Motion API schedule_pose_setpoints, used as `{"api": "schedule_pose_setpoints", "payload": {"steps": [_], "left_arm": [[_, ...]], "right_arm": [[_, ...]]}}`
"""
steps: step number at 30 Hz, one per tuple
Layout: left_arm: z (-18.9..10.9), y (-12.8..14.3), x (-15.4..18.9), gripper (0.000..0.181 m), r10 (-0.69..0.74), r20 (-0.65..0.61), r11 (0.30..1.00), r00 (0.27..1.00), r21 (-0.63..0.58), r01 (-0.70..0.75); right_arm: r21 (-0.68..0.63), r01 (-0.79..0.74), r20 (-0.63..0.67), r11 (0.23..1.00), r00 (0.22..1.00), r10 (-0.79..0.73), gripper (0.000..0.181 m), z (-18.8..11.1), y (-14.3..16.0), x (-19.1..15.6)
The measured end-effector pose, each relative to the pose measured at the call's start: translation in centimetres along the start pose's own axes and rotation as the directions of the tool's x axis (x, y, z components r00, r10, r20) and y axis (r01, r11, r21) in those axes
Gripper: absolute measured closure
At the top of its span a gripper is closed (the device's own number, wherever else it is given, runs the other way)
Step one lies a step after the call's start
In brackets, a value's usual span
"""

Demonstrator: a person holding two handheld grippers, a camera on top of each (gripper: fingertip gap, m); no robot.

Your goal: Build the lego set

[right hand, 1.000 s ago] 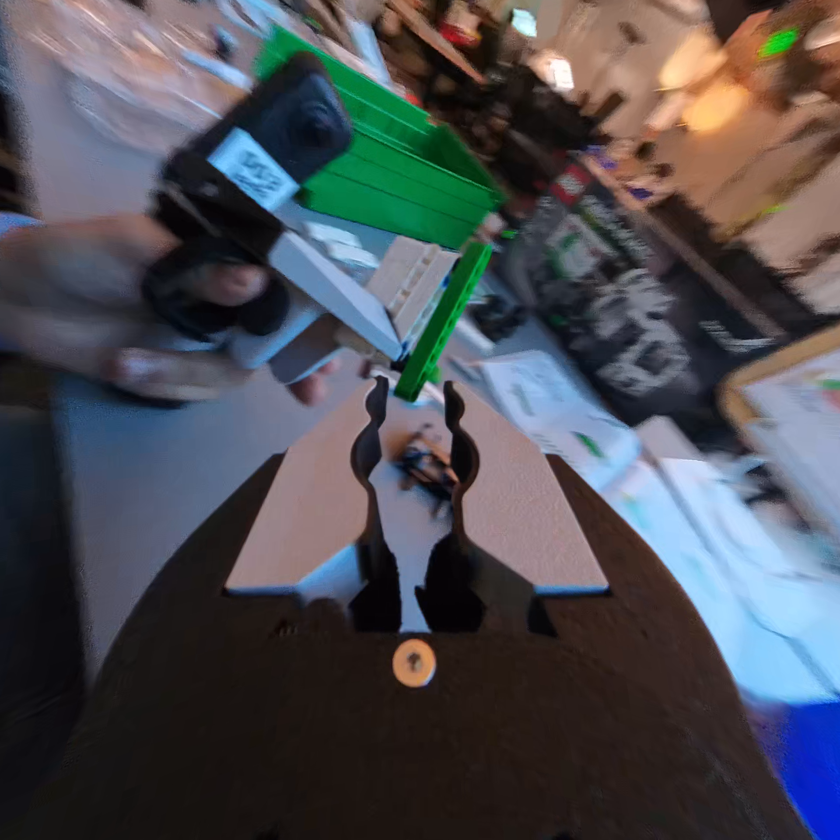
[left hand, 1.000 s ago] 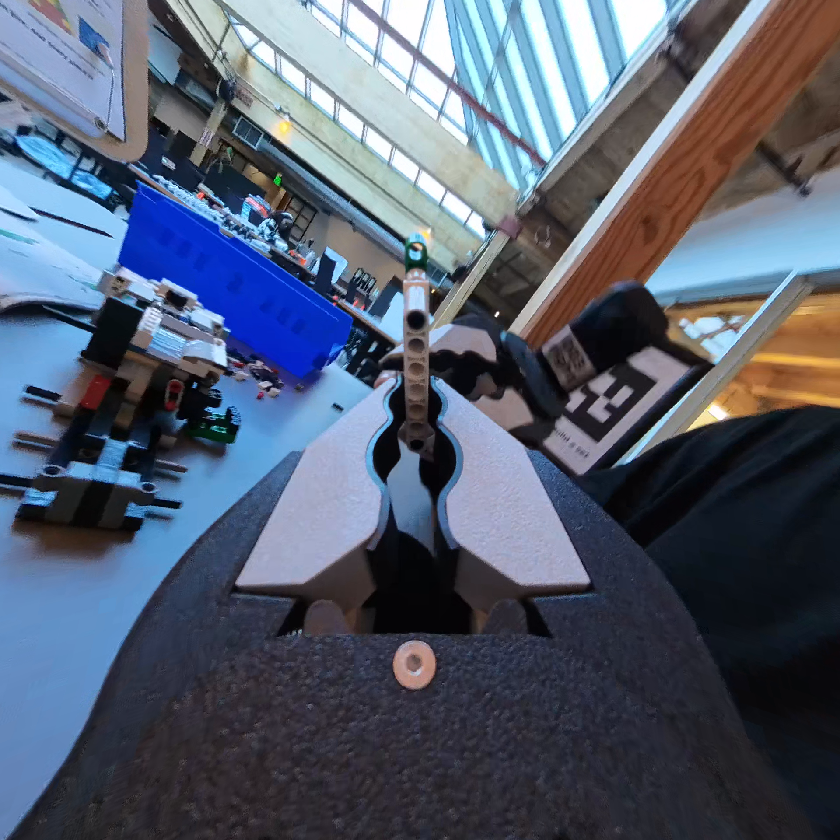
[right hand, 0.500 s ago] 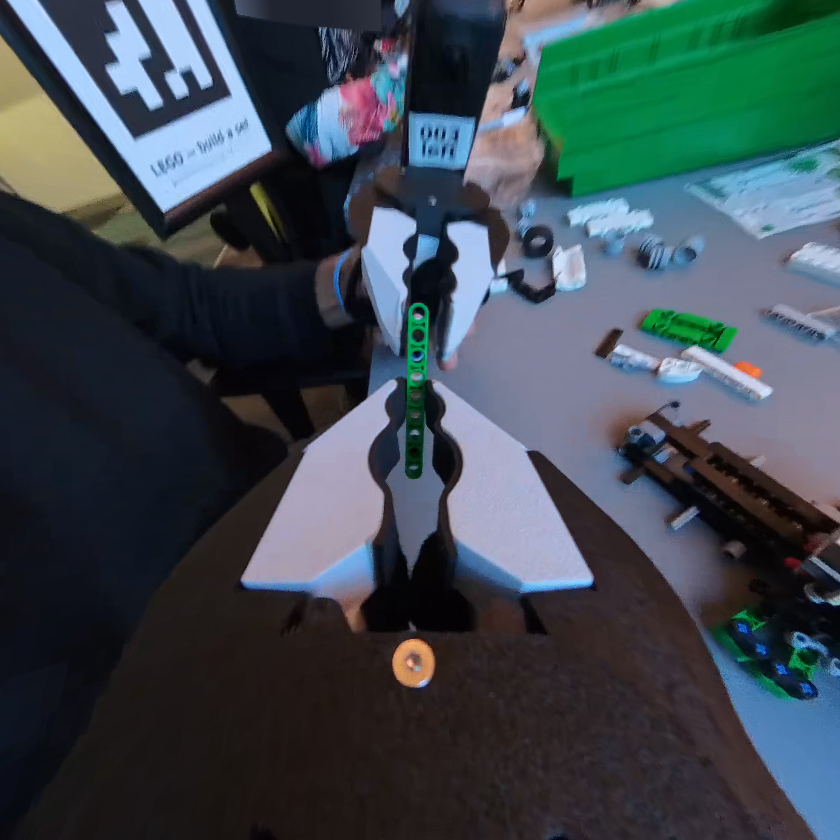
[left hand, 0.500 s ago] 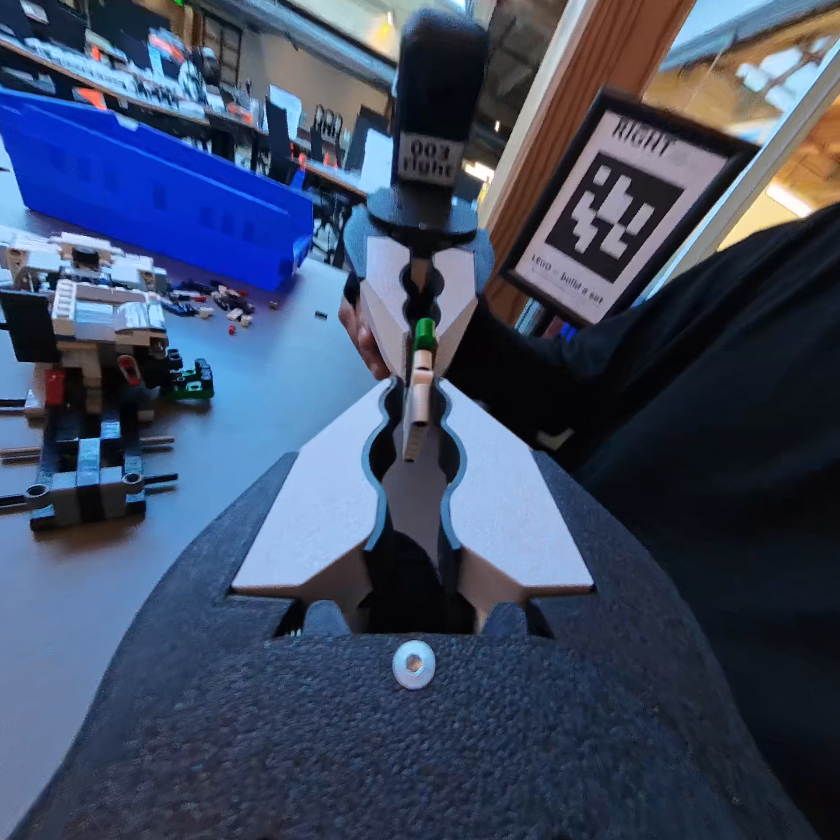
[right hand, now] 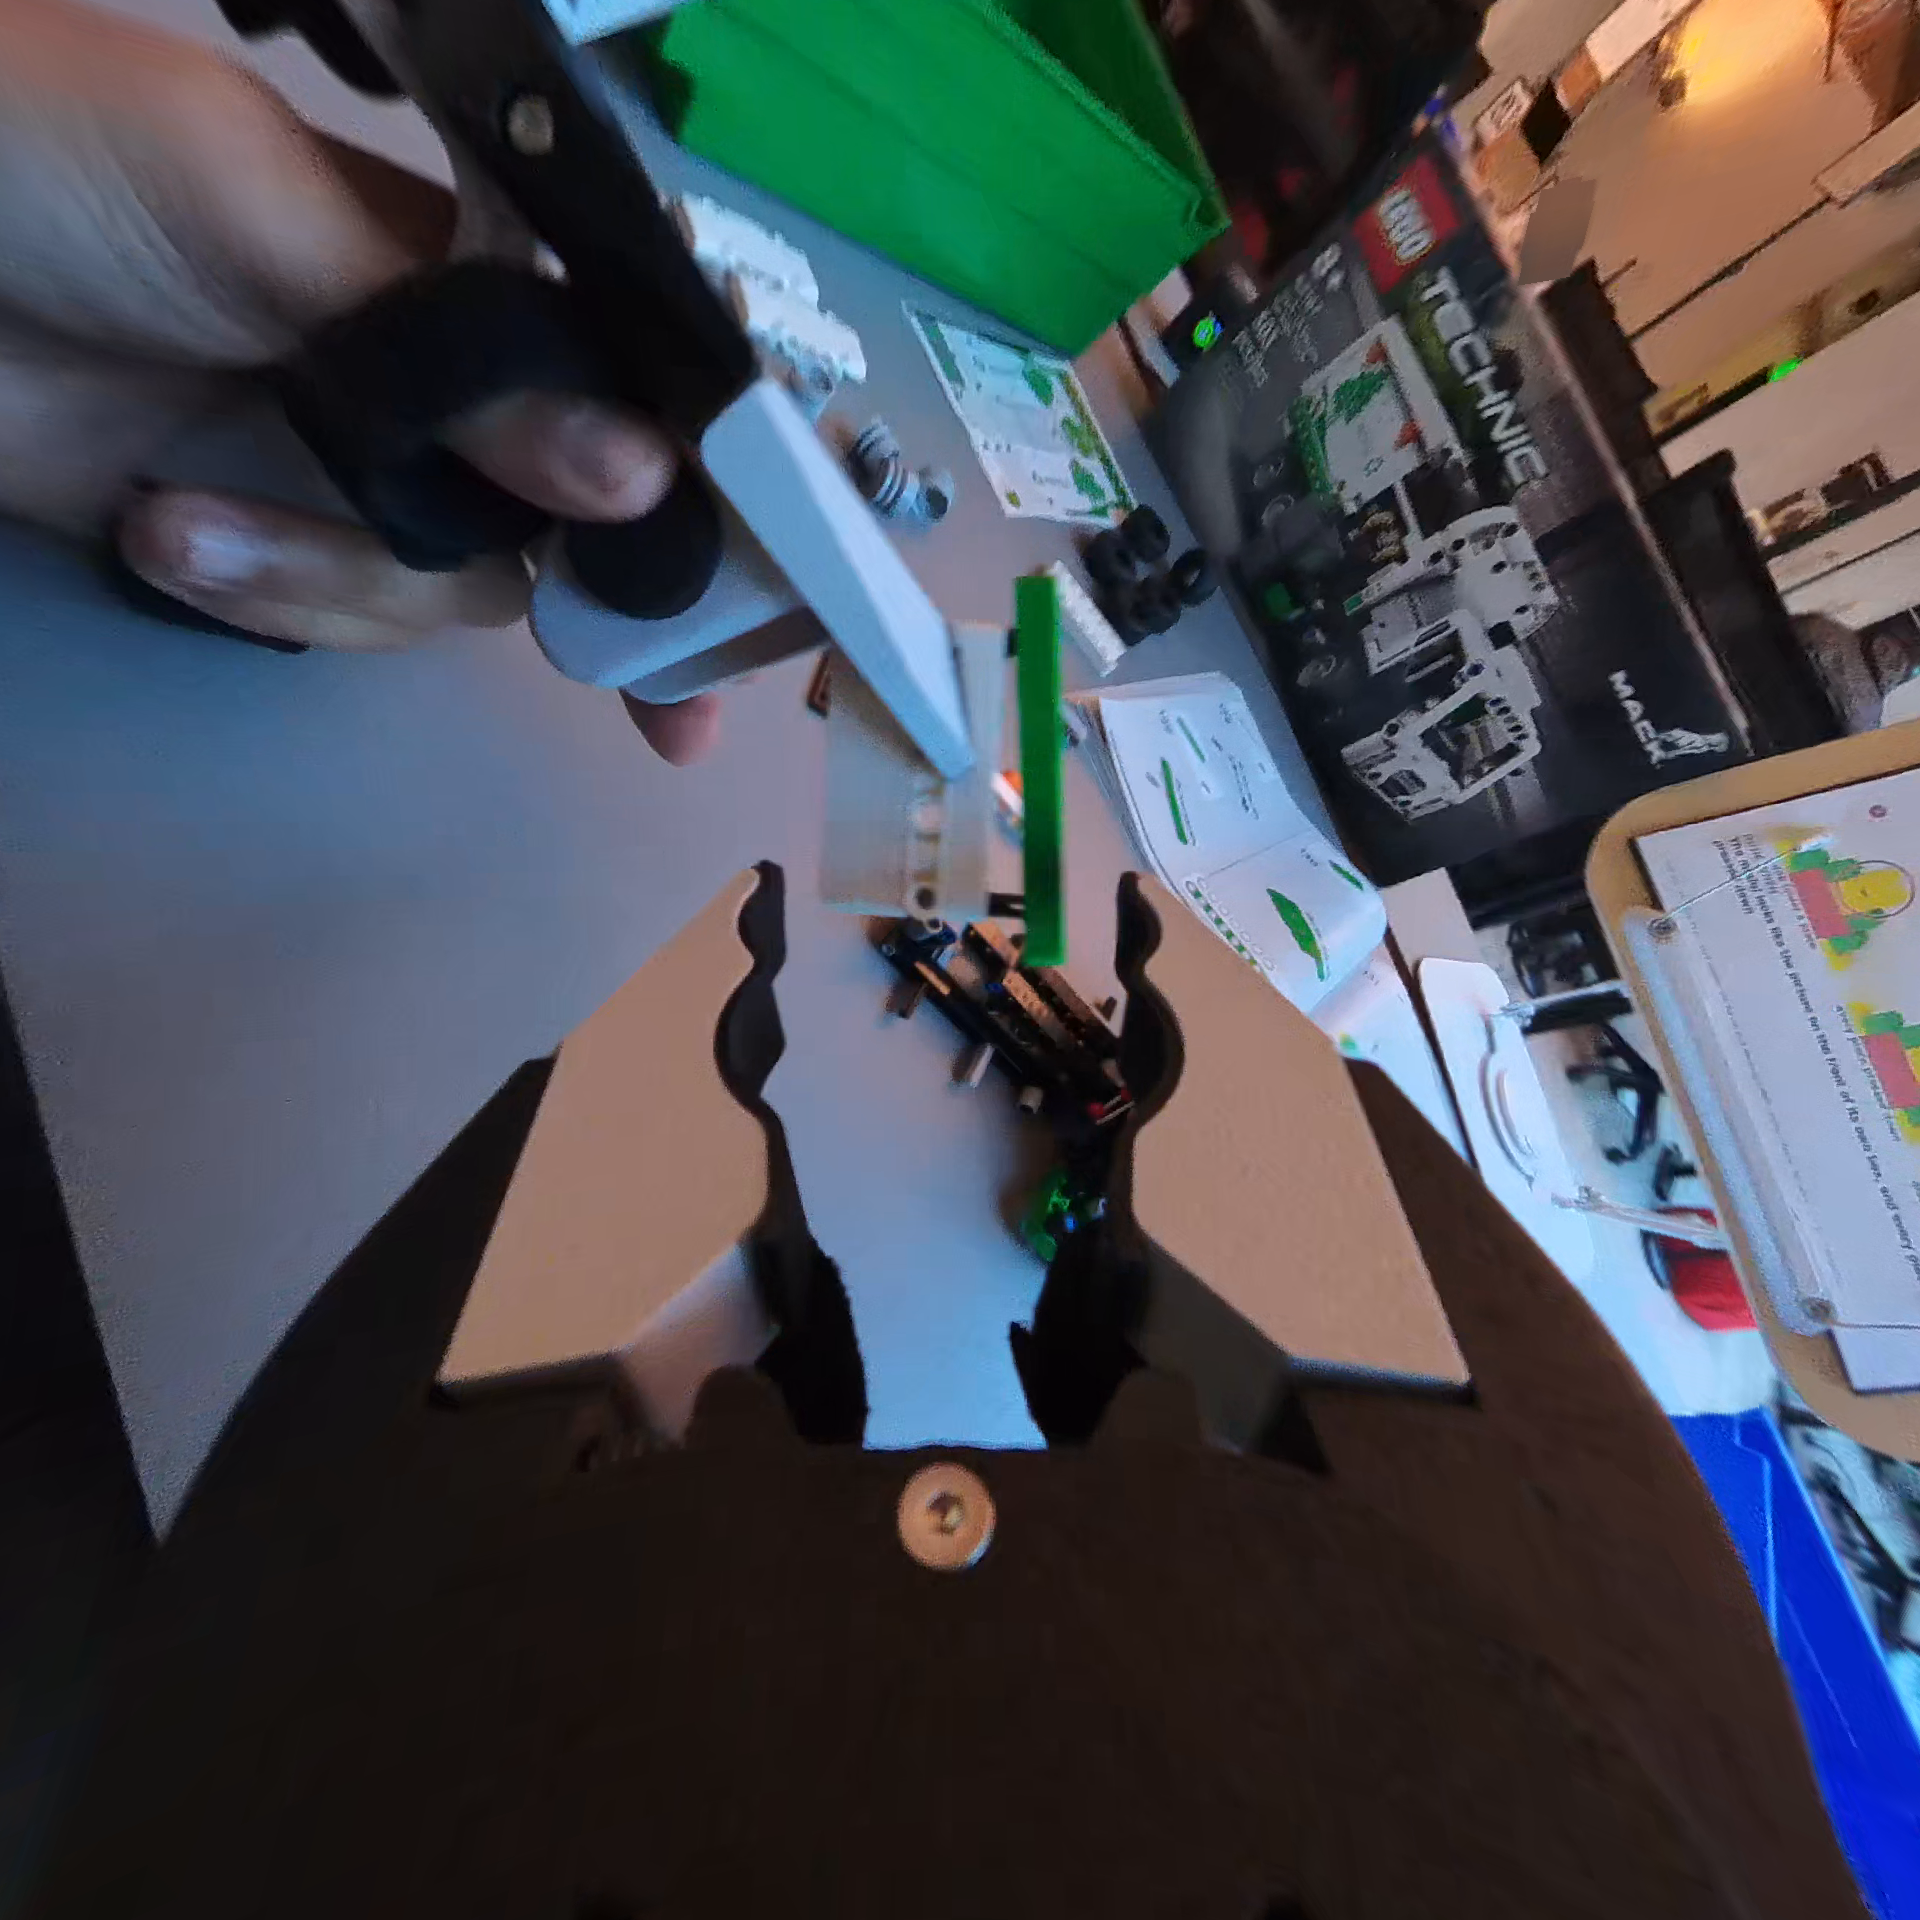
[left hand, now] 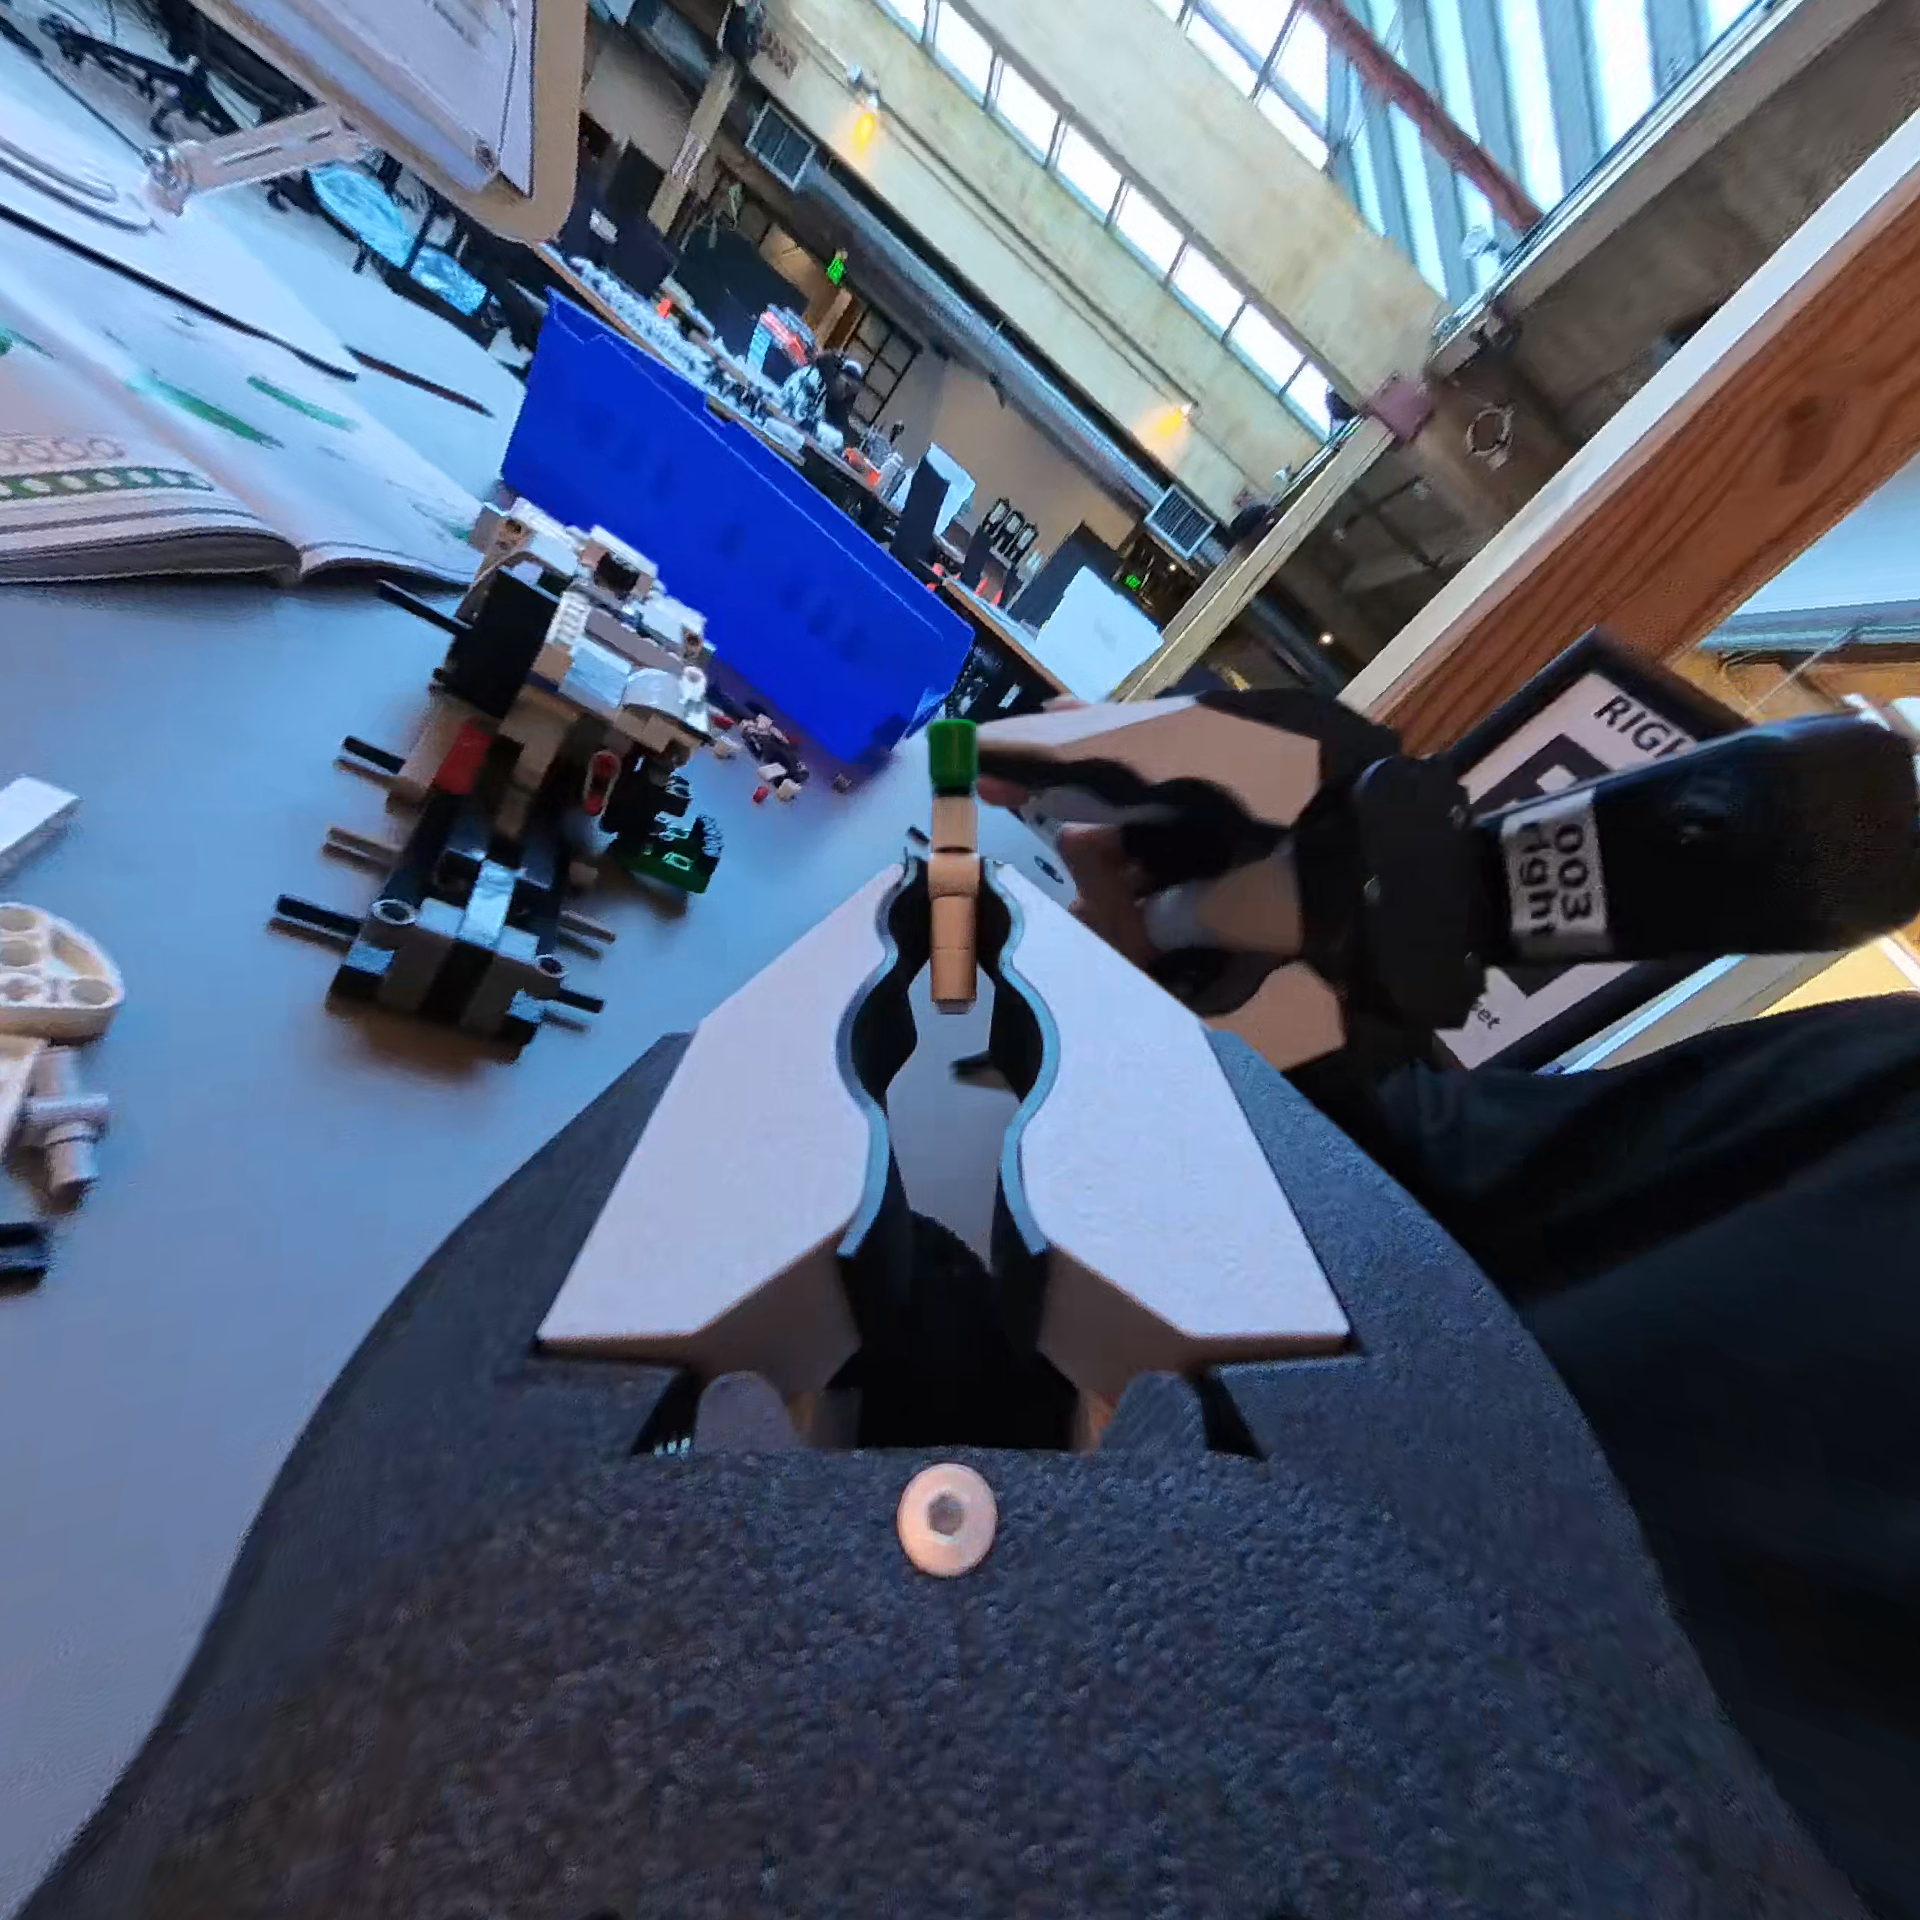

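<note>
My left gripper (left hand: 951,878) is shut on a tan beam (left hand: 953,935) that stands up between its fingers, with a green beam (left hand: 951,753) joined at its top. In the right wrist view the left gripper (right hand: 940,748), held by a hand, carries the whitish piece (right hand: 894,842) with the long green beam (right hand: 1039,769) beside it. My right gripper (right hand: 948,888) is open and empty, with the green beam's lower end just inside its right finger. It also shows in the left wrist view (left hand: 997,774), right next to the green end. The partly built black and white model (left hand: 520,810) lies on the grey table.
A blue bin (left hand: 727,561) stands behind the model and a green bin (right hand: 935,156) at the far side. An open instruction booklet (right hand: 1226,831), the set's box (right hand: 1455,520), black tyres (right hand: 1143,582) and a tan part (left hand: 52,966) lie around. Only a small space, under 4 cm, lies between the two pairs of fingers.
My right gripper was closed around the green beam half a second ago and has opened wide. It now stands to the side of the left gripper instead of facing it. The left gripper keeps its hold.
</note>
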State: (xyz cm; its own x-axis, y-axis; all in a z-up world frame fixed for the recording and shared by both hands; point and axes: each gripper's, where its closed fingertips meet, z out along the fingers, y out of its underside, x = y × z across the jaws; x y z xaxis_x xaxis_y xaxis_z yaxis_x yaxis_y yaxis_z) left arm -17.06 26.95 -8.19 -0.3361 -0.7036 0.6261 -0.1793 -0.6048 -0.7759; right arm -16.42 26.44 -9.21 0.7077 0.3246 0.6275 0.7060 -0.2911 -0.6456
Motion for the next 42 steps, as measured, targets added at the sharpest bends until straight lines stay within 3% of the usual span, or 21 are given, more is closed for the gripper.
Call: {"api": "schedule_pose_setpoints", "payload": {"steps": [6,15,23,29,35,42], "left_arm": [[0.8,1.0,1.8,0.175,0.041,-0.028,0.999,0.999,-0.005,-0.041],[0.9,0.9,2.4,0.175,0.067,-0.052,0.997,0.996,0.031,-0.066],[1.0,1.3,1.9,0.175,0.086,-0.016,0.996,0.996,0.018,-0.085],[0.7,1.2,2.4,0.175,0.067,-0.053,0.997,0.996,0.044,-0.064],[0.6,1.2,2.7,0.175,0.080,-0.058,0.996,0.995,0.048,-0.077],[0.7,1.1,2.5,0.175,0.067,-0.059,0.996,0.996,0.059,-0.063]], "right_arm": [[-0.080,0.037,-0.042,0.996,0.998,-0.041,0.130,1.4,1.0,-0.2],[-0.060,0.084,-0.081,0.995,0.993,-0.089,0.131,0.9,0.7,0.0],[-0.059,0.011,0.035,0.998,0.999,-0.009,0.130,1.2,1.3,-0.8],[-0.096,0.140,-0.095,0.985,0.984,-0.149,0.126,0.9,2.0,0.2],[-0.091,0.193,-0.105,0.977,0.974,-0.202,0.131,0.7,1.9,0.2],[-0.085,0.152,-0.088,0.985,0.983,-0.160,0.132,0.9,2.1,0.2]]}}
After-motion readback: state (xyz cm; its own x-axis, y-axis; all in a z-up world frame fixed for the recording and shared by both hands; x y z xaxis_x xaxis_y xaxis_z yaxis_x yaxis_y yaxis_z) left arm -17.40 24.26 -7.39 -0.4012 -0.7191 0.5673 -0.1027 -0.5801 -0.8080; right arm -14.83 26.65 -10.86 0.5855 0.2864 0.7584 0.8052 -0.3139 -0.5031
